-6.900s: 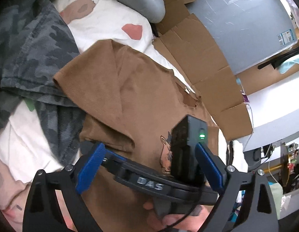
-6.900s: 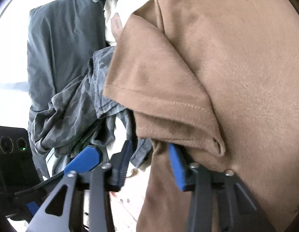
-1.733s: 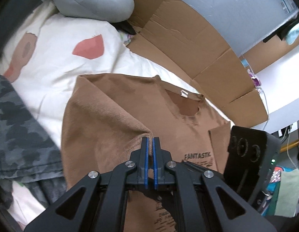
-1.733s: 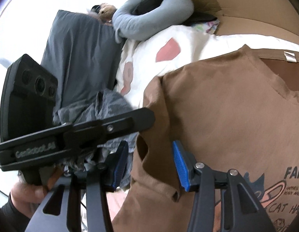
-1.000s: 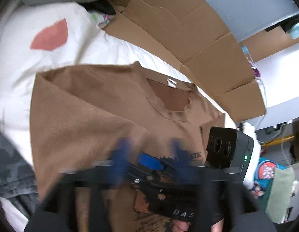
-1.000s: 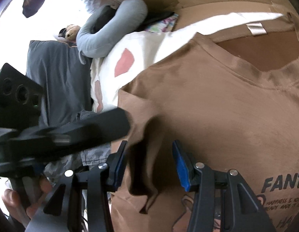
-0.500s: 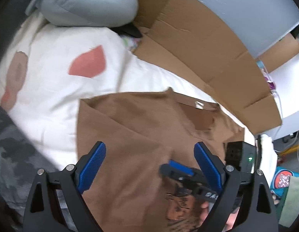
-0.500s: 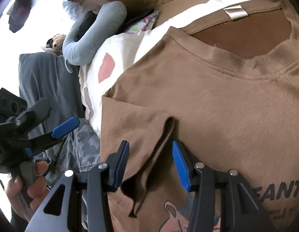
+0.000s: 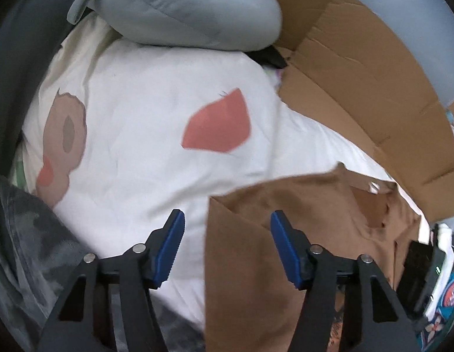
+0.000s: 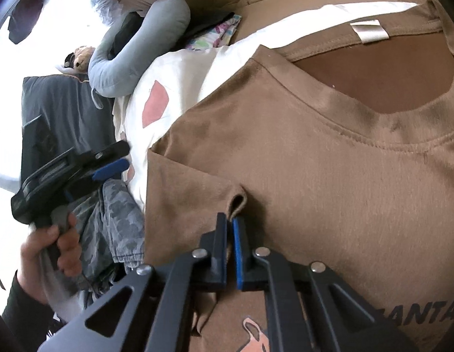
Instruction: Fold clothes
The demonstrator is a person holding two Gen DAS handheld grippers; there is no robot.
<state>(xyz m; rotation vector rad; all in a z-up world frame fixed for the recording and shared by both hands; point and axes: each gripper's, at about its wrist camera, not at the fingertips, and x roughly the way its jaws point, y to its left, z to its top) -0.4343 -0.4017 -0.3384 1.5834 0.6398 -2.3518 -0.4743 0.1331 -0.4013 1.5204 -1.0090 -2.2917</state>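
Where the right gripper (image 10: 230, 223) meets the cloth, its jaws are pressed together on a small raised pinch of the brown T-shirt (image 10: 329, 176), at the edge of the sleeve that is folded in over the chest. That shirt lies face up on the bed (image 9: 145, 158), collar and white neck label (image 10: 369, 30) toward the far side, part of a dark printed word and a cartoon figure showing near the lower edge of the right wrist view. Off to the side, the left gripper (image 9: 227, 249) has its jaws spread wide with nothing between them, hovering over the folded shoulder edge of the shirt and the white sheet with its pink and tan patches. Beside the shirt sits a crumpled grey camouflage garment (image 10: 118, 223), touching its left edge. A grey-blue bolster pillow (image 9: 183, 11) lies at the head of the bed, and flattened cardboard (image 9: 359, 88) runs along the far side.
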